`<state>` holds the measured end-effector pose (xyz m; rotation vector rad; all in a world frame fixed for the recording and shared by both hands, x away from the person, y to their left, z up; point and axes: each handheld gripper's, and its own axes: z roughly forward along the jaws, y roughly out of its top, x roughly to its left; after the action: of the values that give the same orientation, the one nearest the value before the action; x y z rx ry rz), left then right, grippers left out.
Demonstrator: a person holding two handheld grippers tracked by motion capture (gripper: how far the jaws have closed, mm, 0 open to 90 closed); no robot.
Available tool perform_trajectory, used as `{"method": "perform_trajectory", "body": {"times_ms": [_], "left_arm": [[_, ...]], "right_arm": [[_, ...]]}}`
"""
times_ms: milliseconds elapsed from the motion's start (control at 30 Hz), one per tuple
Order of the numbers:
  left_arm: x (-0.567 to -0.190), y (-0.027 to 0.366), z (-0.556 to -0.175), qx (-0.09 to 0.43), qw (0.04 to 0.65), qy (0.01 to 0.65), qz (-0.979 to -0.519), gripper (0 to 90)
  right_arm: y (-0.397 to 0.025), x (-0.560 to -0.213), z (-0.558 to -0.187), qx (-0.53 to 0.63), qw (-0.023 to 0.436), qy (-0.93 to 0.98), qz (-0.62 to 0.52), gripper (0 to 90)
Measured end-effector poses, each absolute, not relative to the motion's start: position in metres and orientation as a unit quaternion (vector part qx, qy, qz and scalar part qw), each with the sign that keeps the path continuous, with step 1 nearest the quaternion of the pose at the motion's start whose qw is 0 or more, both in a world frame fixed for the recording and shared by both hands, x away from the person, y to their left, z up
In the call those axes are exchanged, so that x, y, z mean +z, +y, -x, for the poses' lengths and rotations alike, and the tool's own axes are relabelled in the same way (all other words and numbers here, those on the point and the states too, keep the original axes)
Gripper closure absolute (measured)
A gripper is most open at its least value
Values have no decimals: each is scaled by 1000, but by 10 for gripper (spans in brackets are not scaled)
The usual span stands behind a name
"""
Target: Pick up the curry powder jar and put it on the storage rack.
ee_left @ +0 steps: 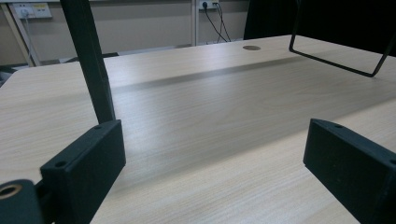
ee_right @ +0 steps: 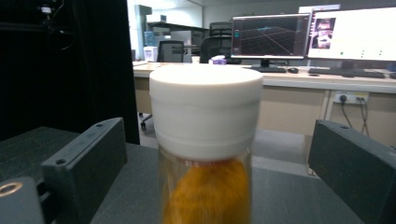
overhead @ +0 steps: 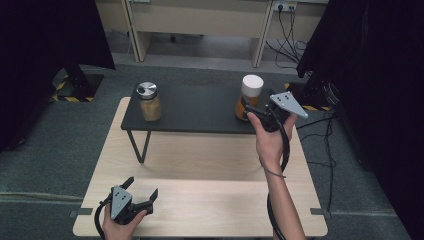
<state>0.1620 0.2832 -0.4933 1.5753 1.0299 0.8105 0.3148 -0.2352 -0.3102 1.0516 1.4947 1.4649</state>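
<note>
While my left gripper point(overhead: 142, 191) rested low at the near edge of the wooden table point(overhead: 210, 165), its jaws stood wide apart over bare wood — nothing between them. Farther out, my right gripper point(overhead: 256, 113) was raised to the dark shelf point(overhead: 195, 107), jaws spread, with the white-lidded jar point(overhead: 249, 96) standing upright between them; in the right gripper view the jar point(ee_right: 205, 140) sat centred in the gap, and neither jaw touched it. At the shelf's far left stood a second jar with a silver lid point(overhead: 148, 101), well apart from both grippers.
</note>
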Motion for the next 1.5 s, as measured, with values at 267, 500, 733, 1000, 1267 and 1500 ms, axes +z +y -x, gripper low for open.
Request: {"method": "perform_trajectory", "body": {"times_ms": [267,500,733,1000,1267,1500], "left_arm": [[-493,283,-162,338,518,430,-658,49],[-493,282,-161,338,517,428,-659,49],[-494,282,-161,339,516,429,-659,49],[-495,281,-161,339,517,430,-658,49],[-496,281,-161,341,515,431,-658,49],[-496,281,-161,341,513,432,-659,49]], "right_arm": [[-241,-319,-284,579,389,584,-416,39],[-248,-325,-257,586,385,587,-406,38],[-251,-337,-232,583,385,593,-400,38],[-254,-367,-202,576,373,605,-403,38],[-258,-397,-178,568,364,607,-420,38],[-260,-418,-165,553,349,618,-437,38]]}}
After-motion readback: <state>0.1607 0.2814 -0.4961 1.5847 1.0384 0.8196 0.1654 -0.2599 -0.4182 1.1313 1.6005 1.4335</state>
